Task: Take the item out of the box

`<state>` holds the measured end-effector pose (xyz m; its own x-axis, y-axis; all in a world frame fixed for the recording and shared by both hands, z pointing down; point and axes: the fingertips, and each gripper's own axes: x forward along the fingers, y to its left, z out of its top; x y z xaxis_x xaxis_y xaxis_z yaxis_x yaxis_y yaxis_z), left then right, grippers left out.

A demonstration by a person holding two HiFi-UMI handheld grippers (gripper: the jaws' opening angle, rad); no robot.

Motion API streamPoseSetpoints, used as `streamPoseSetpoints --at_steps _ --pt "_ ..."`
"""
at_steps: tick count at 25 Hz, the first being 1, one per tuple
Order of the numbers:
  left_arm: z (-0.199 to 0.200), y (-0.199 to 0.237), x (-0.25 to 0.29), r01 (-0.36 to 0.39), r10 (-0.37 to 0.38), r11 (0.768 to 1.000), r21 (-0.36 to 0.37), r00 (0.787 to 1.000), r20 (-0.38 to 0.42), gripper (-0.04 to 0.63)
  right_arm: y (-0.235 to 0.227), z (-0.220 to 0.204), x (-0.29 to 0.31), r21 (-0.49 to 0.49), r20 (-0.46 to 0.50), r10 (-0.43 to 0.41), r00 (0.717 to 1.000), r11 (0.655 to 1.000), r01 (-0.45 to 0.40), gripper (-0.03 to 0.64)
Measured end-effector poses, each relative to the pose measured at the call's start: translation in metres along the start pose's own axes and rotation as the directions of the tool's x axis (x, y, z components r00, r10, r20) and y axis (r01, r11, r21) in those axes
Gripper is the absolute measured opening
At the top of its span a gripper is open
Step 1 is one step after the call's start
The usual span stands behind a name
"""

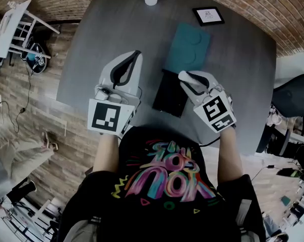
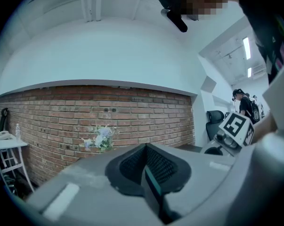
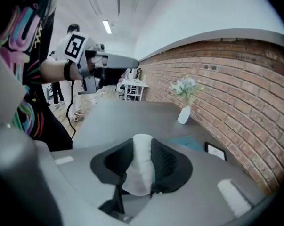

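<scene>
The main risk now is the soft white roll of cloth-like material [image 3: 141, 171] slipping or sagging out of the right tongs [image 3: 142, 142]. These tongs are closed on it about its middle, only partly shut because the roll fills the gap. Its rounded top pokes out past the tips, and its wider, crumpled lower end hangs loose behind the pads. It looks limp and squashable, so I judge that a quick swing or a slackened squeeze could let it slide free. It would then drop onto the dark grey round tabletop [image 1: 91, 49] — or back into the open black rectangular box [image 1: 169, 94]. A loose fold might also unroll.

The roll is held in the air, just beside the box's far right corner in the head view. The flat teal rectangular lid [image 1: 188, 47] lies on the tabletop right beyond the box.

The left tongs [image 2: 145, 147] are raised off to the other side of the box, tips pressed together. A thin dark strip with a teal edge shows low in their gap — whether it belongs to the tongs or is pinched there, I cannot tell.

The roll is off-white, matte and lightly creased, narrow at the top and flaring below.
</scene>
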<state>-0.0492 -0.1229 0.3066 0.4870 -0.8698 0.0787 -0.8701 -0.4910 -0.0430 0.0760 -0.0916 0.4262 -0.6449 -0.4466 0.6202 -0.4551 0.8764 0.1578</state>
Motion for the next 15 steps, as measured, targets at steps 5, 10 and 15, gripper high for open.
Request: streamPoseSetpoints --at_steps 5,10,15 --pt "0.001 -0.005 0.003 0.011 -0.011 1.0 -0.001 1.0 0.001 0.0 -0.022 0.019 -0.031 0.045 0.086 -0.096 0.992 0.995 0.093 0.119" --pt "0.001 -0.007 0.004 0.026 -0.026 1.0 0.004 1.0 -0.001 0.001 -0.037 0.029 -0.058 0.108 0.146 -0.185 0.972 0.979 0.17 0.119" --pt "0.001 -0.01 0.007 0.038 -0.038 0.999 0.003 0.999 0.0 0.001 -0.053 0.032 -0.086 0.156 0.209 -0.286 0.935 0.954 0.257 0.12"
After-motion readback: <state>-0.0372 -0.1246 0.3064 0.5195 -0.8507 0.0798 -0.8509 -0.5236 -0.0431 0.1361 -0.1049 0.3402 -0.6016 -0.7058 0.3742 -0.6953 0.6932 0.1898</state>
